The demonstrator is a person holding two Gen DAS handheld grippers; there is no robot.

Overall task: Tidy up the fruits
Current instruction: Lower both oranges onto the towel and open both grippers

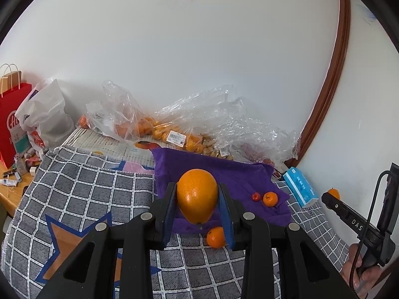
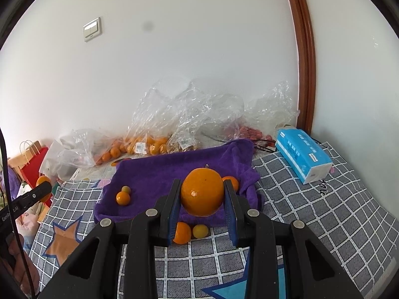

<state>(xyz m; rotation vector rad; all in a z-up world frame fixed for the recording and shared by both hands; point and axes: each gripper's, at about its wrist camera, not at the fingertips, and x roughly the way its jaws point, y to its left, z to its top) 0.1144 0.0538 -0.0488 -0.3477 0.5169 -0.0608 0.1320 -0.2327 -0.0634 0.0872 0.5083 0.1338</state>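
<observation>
With the left gripper [image 1: 197,211] clamped on one large orange [image 1: 197,195] and the right gripper [image 2: 202,208] clamped on another orange [image 2: 202,191], lower each straight down onto the purple towel [image 2: 159,174] below and ahead of the jaws, clear of the small fruit.

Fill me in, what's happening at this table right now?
A person holds two handheld grippers. Each is clamped on a large orange: the left gripper grips one orange, the right gripper another, both raised over the purple towel. A few small fruits lie loose on the towel and on the checked cloth. Bagged fruit sits by the wall, a blue tissue pack to the right.
</observation>
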